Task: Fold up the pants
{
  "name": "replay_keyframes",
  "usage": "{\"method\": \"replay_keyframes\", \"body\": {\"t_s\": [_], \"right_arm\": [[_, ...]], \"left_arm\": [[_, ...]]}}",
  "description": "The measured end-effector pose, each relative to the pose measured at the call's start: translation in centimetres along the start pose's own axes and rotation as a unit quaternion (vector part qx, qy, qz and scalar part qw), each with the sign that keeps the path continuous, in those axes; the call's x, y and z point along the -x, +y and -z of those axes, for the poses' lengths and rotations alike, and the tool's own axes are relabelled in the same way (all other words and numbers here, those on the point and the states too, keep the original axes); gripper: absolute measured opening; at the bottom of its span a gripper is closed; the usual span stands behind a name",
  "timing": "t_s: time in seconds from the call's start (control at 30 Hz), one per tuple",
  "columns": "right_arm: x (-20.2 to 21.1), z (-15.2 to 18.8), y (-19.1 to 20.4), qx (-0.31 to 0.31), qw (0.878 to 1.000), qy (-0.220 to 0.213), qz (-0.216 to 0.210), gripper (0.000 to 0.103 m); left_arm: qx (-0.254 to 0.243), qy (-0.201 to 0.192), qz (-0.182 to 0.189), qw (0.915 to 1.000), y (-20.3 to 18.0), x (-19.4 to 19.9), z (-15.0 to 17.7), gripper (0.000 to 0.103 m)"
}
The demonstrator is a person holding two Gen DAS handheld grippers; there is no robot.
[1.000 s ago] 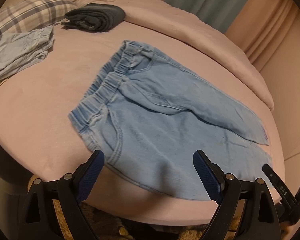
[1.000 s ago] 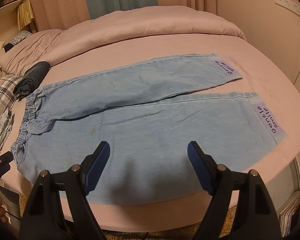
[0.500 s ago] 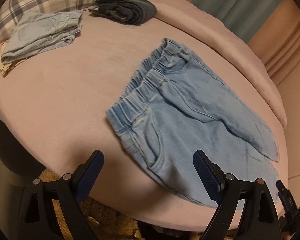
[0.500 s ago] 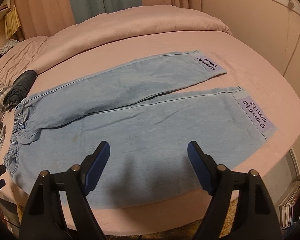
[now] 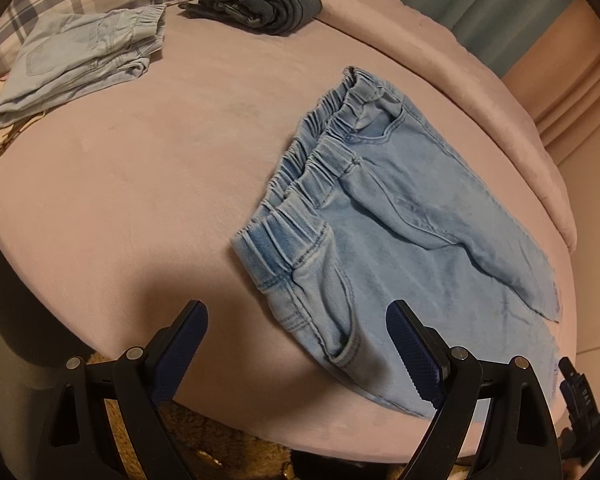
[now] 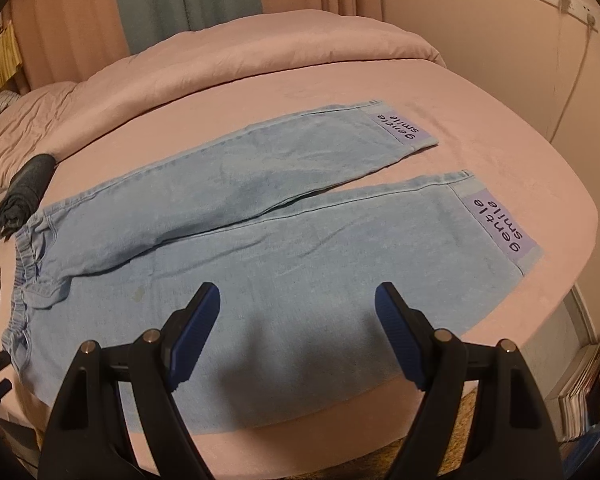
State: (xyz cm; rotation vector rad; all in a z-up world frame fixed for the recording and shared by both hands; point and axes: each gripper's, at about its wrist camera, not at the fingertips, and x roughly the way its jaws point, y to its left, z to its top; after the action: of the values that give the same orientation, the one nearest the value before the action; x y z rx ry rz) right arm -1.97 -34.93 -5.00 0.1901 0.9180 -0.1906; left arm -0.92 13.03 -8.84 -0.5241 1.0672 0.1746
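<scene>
The left gripper point(image 5: 296, 346) has matte black angular arms, each shaped as an open triangular frame; small round silver screws sit at the joints; its fingers point(image 5: 410, 346) carry dark blue pads with a fine ribbed, saw-toothed texture. The right gripper point(image 6: 297, 330) matches it: black frames, silver screws, blue ribbed fingers point(image 6: 396, 328); no cables, sleeves or skin show.

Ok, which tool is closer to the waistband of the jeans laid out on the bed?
Left. The left tool hangs open just short of the waistband. The right tool hangs open over the near leg, with the waistband far to its left.
</scene>
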Motion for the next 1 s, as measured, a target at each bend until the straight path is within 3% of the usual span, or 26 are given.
{"method": "replay_keyframes", "body": {"t_s": [0.23,0.43,0.57,0.73,0.77,0.8,0.83,0.9,1.0], "right_arm": [[-0.7,-0.4,-1.2,-0.007,1.0,0.005,0.012,0.08],[-1.3,-1.8,-4.6,-0.011,0.999,0.001,0.042,0.081],[-1.8,-1.9,-7.9,-0.026,0.997,-0.002,0.074,0.082],[-2.7,-0.9,-13.7,-0.096,0.991,0.018,0.086,0.082],[-2.8,-0.7,-14.6,-0.105,0.99,0.021,0.09,0.082],[-2.9,-0.6,-15.2,-0.112,0.989,0.022,0.096,0.082],[-3.0,-0.4,-16.1,-0.12,0.987,0.024,0.106,0.082],[-3.1,-0.2,-17.2,-0.133,0.984,0.027,0.116,0.082],[-3.2,0.0,-18.5,-0.148,0.982,0.026,0.115,0.082]], "left_arm": [[0.028,0.006,0.013,0.9995,1.1,-1.1,0.7,0.091],[0.055,0.003,0.043,0.9976,0.9,-2.0,1.0,0.091],[0.048,0.008,0.029,0.9984,0.4,-2.7,1.2,0.091],[0.049,-0.001,0.012,0.9987,0.1,-3.2,1.3,0.09],[0.048,-0.004,0.008,0.9988,0.0,-3.2,1.3,0.085],[0.045,-0.008,-0.001,0.9989,-0.2,-3.3,1.3,0.07],[0.041,-0.014,-0.012,0.999,-0.4,-3.2,1.3,0.062],[0.043,-0.013,0.009,0.9989,-0.5,-3.3,1.4,0.037],[0.06,-0.009,0.025,0.9978,-0.3,-3.2,1.3,0.029]]}}
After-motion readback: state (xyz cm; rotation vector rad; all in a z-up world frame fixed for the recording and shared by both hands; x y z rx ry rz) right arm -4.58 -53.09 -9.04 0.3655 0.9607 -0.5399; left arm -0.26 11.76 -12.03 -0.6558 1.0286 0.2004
